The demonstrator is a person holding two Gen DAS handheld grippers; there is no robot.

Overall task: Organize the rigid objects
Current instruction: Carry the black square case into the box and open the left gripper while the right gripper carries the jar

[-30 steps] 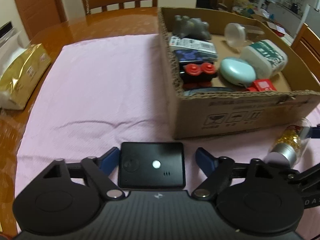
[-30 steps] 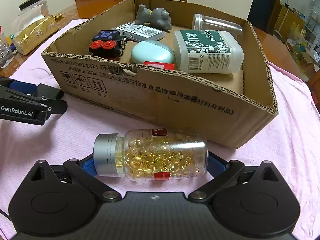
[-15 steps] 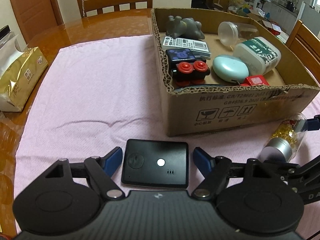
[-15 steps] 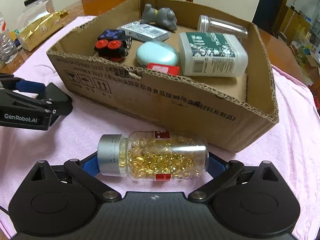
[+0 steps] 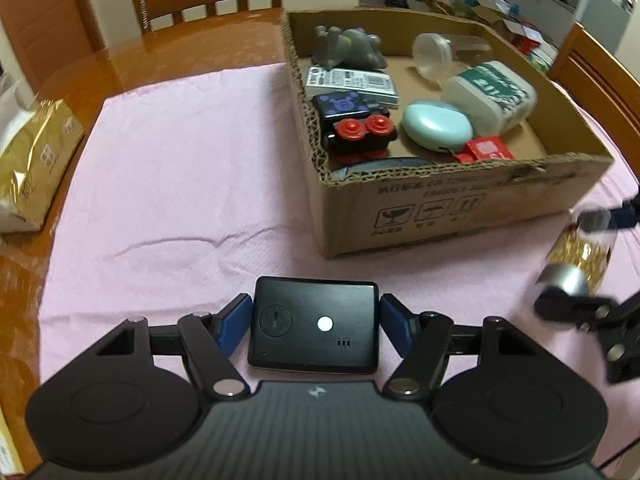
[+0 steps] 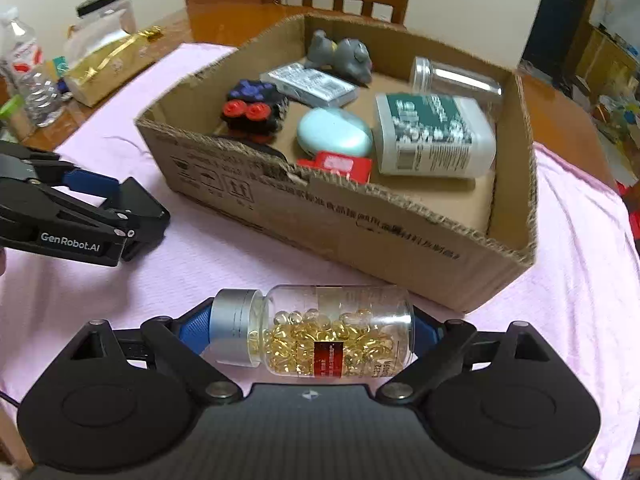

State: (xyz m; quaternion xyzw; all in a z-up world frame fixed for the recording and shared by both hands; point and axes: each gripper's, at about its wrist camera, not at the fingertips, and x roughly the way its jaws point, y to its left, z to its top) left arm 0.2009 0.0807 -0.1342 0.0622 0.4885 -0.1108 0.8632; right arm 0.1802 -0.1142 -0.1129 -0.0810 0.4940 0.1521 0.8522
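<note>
My left gripper (image 5: 314,322) is shut on a flat black device (image 5: 314,330) with a white dot, held above the pink cloth in front of the cardboard box (image 5: 460,216). My right gripper (image 6: 312,330) is shut on a clear capsule bottle (image 6: 316,330) with a silver cap and gold capsules, held sideways, raised near the box's (image 6: 360,224) near wall. The bottle also shows at the right edge of the left wrist view (image 5: 576,256). The left gripper with the black device also shows in the right wrist view (image 6: 80,212).
The box holds a grey figurine (image 6: 340,54), a toy with red wheels (image 6: 252,114), a mint case (image 6: 334,134), a white-green bottle (image 6: 432,136), a clear jar (image 6: 456,78) and a red item (image 6: 340,164). A gold bag (image 5: 34,152) lies left. Chairs stand behind the table.
Both grippers have risen from the cloth with their objects; the box looks lower and farther in both views. The right gripper has shifted left and turned toward the box.
</note>
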